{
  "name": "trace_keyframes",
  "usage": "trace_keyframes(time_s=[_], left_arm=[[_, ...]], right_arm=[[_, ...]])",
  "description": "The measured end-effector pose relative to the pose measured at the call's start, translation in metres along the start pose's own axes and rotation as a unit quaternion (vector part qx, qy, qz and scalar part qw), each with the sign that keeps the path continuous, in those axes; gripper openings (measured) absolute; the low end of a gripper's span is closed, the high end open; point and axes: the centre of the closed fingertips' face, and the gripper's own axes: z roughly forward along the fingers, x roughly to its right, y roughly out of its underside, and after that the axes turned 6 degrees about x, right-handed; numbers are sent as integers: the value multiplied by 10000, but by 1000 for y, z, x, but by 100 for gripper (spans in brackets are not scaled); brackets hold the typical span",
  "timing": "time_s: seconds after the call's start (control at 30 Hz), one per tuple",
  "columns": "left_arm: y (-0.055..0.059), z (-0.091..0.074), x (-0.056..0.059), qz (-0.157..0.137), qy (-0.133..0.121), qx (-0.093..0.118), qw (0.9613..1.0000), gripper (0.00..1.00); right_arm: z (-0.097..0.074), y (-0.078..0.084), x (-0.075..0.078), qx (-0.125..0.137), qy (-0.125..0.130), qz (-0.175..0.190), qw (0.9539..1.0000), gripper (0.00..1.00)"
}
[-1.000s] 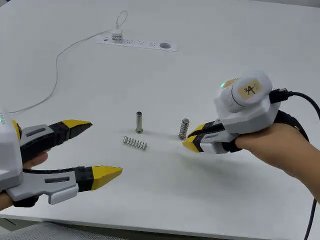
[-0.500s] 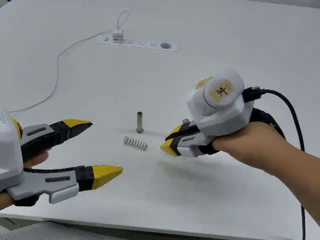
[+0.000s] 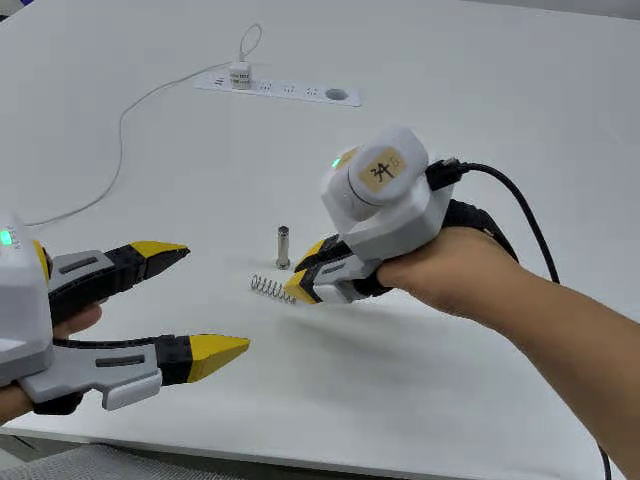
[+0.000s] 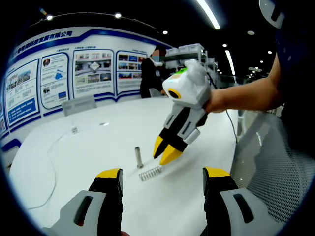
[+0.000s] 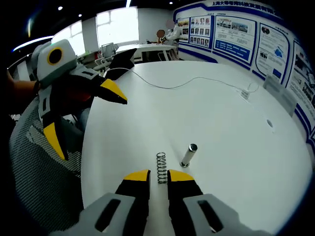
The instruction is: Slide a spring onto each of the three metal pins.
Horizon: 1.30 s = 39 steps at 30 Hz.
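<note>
Head view gives us a bare white table [image 3: 450,80], matt and evenly lit. Far across it lies a white power strip [image 3: 275,88] with a small white plug [image 3: 240,73] seated in it, and a thin white cable [image 3: 120,130] curls off toward the left edge. Near the middle one metal pin [image 3: 283,246] stands upright. A spring [image 3: 267,288] lies flat on its side just in front of it, apart from the pin.

The right gripper [image 3: 300,285], held in the right hand [image 3: 450,270], tilts down with its yellow tips at the spring's right end. In the right gripper view its jaws stand close together with a narrow gap, and the near end of the spring lies in that gap. We think the tips do not quite touch the coils, though the fisheye makes that hard to judge.

The left gripper [image 3: 215,298] hangs at the near left, well apart from pin and spring, with its jaws spread wide and nothing between them.

Left gripper view shows us the room: a curved wall of blue-and-white display panels [image 4: 54,73], bright ceiling lights [image 4: 209,12] against a dark ceiling, a person [image 4: 149,78] standing beyond the table — and a grey mesh chair back [image 4: 266,157] at the right.
</note>
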Motion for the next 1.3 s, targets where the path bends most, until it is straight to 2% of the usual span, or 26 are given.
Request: trace_keyframes(time_s=[0.43,0.67,1.3], left_arm=[[1,-1,0,4,15,-11,10000,68],[0,0,1,-1,23,-11,10000,68],[-2,0,1,-34,14,24,10000,68]], right_arm=[[20,-5,-2,-154,-105,-182,9997,16],[32,3,-3,-337,-164,-154,9992,17],[47,9,1,-494,-181,-108,9986,16]])
